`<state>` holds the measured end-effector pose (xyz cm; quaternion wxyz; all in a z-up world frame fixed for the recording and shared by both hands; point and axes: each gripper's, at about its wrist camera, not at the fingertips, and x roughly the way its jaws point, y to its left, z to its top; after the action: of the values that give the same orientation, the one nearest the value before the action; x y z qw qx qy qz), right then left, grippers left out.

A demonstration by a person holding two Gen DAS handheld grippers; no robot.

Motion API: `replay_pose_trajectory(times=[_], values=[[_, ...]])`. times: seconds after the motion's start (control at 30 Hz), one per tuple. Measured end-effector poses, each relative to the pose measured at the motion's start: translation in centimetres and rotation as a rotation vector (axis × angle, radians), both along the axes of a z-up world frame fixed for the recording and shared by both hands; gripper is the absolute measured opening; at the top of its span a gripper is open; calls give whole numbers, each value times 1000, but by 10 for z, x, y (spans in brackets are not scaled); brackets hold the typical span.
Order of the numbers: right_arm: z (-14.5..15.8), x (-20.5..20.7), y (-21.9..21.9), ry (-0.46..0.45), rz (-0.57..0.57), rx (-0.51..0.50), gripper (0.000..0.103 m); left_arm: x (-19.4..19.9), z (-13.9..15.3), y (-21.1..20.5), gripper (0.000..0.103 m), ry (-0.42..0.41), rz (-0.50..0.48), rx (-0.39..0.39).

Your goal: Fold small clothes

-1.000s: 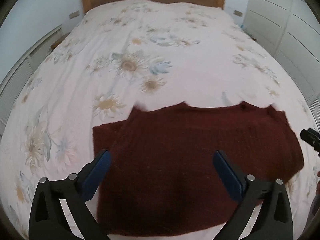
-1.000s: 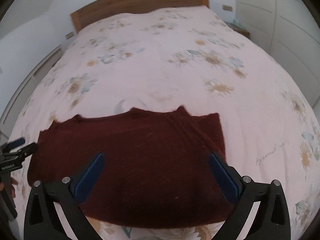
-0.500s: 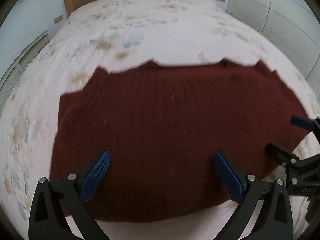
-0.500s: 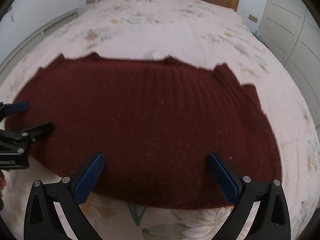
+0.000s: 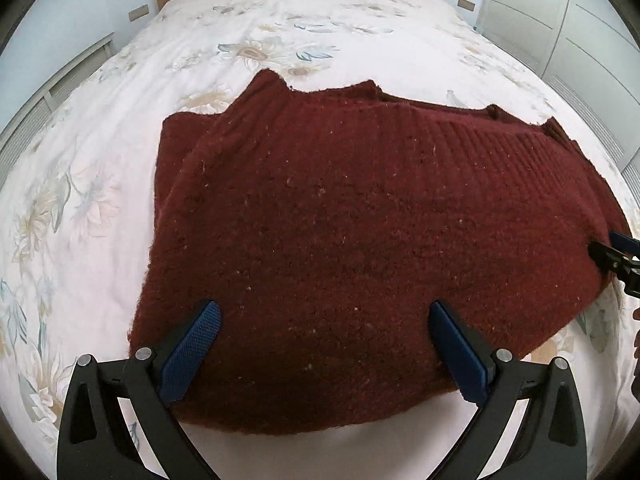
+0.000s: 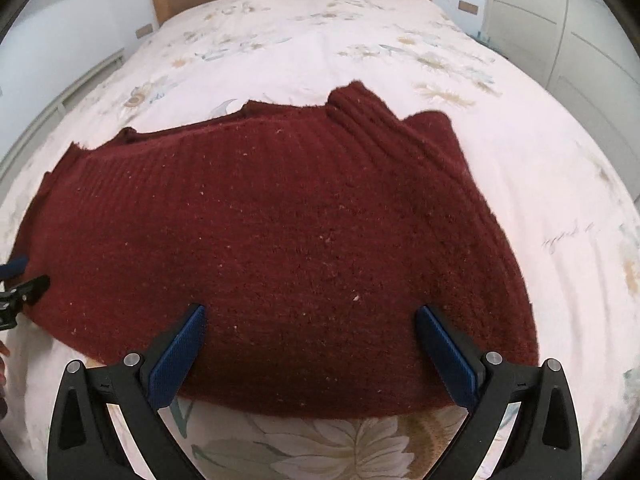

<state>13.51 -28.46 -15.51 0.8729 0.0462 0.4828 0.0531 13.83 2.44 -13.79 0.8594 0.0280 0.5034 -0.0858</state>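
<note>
Floral bedspread (image 5: 360, 32) w/ dark red knit sweater (image 5: 360, 216) lying flat; left gripper (image 5: 324, 320) & right gripper (image 6: 310, 320) both spread wide over its near hem, holding nothing.

The right hand-held gripper (image 5: 618, 256) is cut off by the frame edge.

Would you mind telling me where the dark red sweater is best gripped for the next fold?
Probably at the near hem of the sweater: it lies flat on the bed with that edge just beneath the open left gripper and right gripper, so pinch it from the near side, one toward each corner.
</note>
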Motion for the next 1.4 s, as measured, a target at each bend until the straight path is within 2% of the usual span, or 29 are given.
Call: replay_pose_trajectory(times=[0.2, 0.33, 0.5, 0.6, 0.77, 0.93, 1.13, 1.23, 1.27, 1.3, 1.33, 1.4], values=[[11, -3, 4, 8, 1, -14, 103, 5, 2, -5, 102, 36, 21, -23], [26, -8, 6, 12, 8, -52, 103, 5, 17, -3, 102, 69, 30, -56], [52, -26, -4, -14, 13, -73, 103, 8, 57, 28, 102, 37, 89, -131], [62, -37, -13, -24, -6, -64, 103, 18, 63, 52, 102, 62, 133, -176], [65, -55, -26, -13, -45, -52, 103, 31, 37, 82, 102, 155, 211, -213], [56, -65, -35, 23, -76, -59, 103, 35, 9, 94, 102, 229, 220, -228], [52, -71, -37, 35, -75, -87, 103, 37, -4, 94, 102, 227, 196, -249], [51, -73, -39, 37, -92, -83, 103, 41, -4, 89, 101, 242, 151, -256], [52, -73, -40, 36, -96, -80, 103, 41, -5, 87, 99, 243, 141, -256], [52, -74, -41, 33, -98, -77, 103, 42, -5, 86, 90, 242, 127, -259], [53, -75, -41, 32, -98, -76, 103, 42, -4, 84, 73, 243, 109, -276], [54, -76, -43, 29, -100, -78, 103, 43, -1, 79, 56, 249, 84, -296]])
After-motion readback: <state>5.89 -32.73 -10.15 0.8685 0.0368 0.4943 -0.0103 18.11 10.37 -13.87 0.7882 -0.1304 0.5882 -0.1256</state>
